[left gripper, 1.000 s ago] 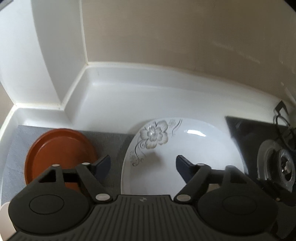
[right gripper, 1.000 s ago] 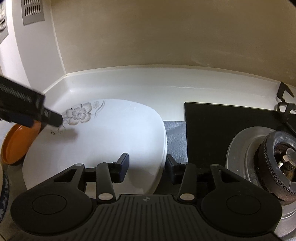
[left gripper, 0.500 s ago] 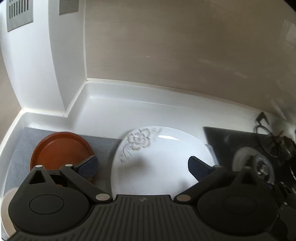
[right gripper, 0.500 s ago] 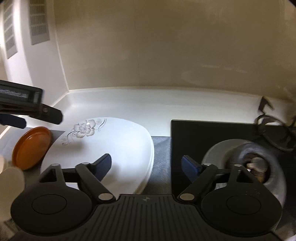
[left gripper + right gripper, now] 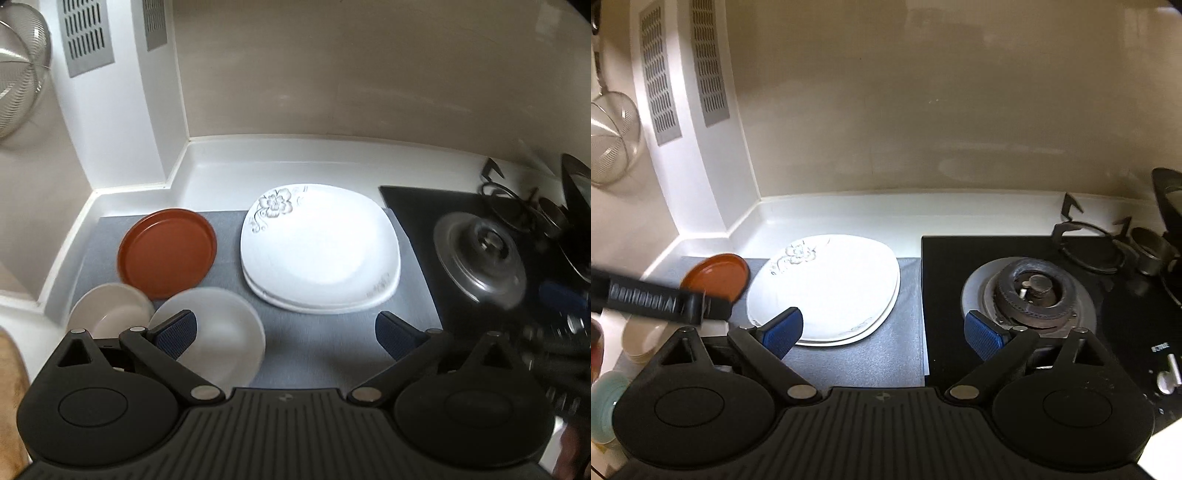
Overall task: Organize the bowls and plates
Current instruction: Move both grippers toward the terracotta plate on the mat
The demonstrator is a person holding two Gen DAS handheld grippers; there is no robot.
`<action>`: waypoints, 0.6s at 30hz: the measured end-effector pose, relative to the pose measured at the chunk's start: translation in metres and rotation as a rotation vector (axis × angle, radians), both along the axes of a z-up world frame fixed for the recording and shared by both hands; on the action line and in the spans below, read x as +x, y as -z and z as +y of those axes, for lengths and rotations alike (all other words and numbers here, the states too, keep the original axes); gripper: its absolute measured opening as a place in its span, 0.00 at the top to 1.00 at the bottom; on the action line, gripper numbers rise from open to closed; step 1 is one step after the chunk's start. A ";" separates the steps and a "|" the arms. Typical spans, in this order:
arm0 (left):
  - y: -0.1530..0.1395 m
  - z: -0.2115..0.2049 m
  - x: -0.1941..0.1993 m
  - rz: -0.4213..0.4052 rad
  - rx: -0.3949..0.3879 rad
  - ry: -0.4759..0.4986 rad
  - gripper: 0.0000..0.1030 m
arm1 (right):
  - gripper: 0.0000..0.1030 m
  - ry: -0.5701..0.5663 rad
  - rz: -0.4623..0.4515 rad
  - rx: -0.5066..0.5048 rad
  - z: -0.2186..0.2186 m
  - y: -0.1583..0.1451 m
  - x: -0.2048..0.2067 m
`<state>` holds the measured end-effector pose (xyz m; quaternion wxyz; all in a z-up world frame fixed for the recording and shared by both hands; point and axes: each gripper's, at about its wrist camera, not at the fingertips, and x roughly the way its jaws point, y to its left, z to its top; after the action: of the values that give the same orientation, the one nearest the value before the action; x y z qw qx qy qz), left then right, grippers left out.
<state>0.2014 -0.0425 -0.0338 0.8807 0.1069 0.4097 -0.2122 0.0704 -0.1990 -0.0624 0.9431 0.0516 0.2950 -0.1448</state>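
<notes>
A stack of white square plates with a flower print (image 5: 317,247) lies on a grey mat (image 5: 325,343); it also shows in the right wrist view (image 5: 831,288). An orange-brown plate (image 5: 168,251) lies to its left. A white bowl (image 5: 218,332) and a cream bowl (image 5: 110,310) sit nearer. My left gripper (image 5: 284,332) is open and empty, raised above the mat. My right gripper (image 5: 882,332) is open and empty, above the mat's right edge. The left gripper's body (image 5: 657,299) crosses the right wrist view.
A black gas stove (image 5: 1034,291) with burner stands right of the mat. A light teal dish (image 5: 605,402) and stacked cream bowls (image 5: 639,339) sit at the left. A wire strainer (image 5: 18,66) hangs on the wall. A white wall corner stands behind.
Both grippers have pulled back and up from the white plates, and the right one has opened wide. The bowls have come into the left view.
</notes>
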 end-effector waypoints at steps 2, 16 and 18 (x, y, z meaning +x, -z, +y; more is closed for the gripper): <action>-0.004 0.009 -0.013 -0.018 -0.002 0.016 0.00 | 0.07 0.009 -0.024 -0.009 0.007 -0.008 -0.010; -0.029 0.067 -0.055 -0.096 -0.052 0.065 0.00 | 0.06 0.030 -0.145 -0.065 0.070 -0.043 -0.059; -0.030 0.074 -0.055 -0.097 -0.055 0.063 0.00 | 0.06 0.035 -0.150 -0.068 0.077 -0.044 -0.062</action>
<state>0.1463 0.0319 -0.0037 0.8951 0.1058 0.3571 -0.2453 0.0085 -0.1218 -0.0183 0.9610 0.0354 0.2176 -0.1670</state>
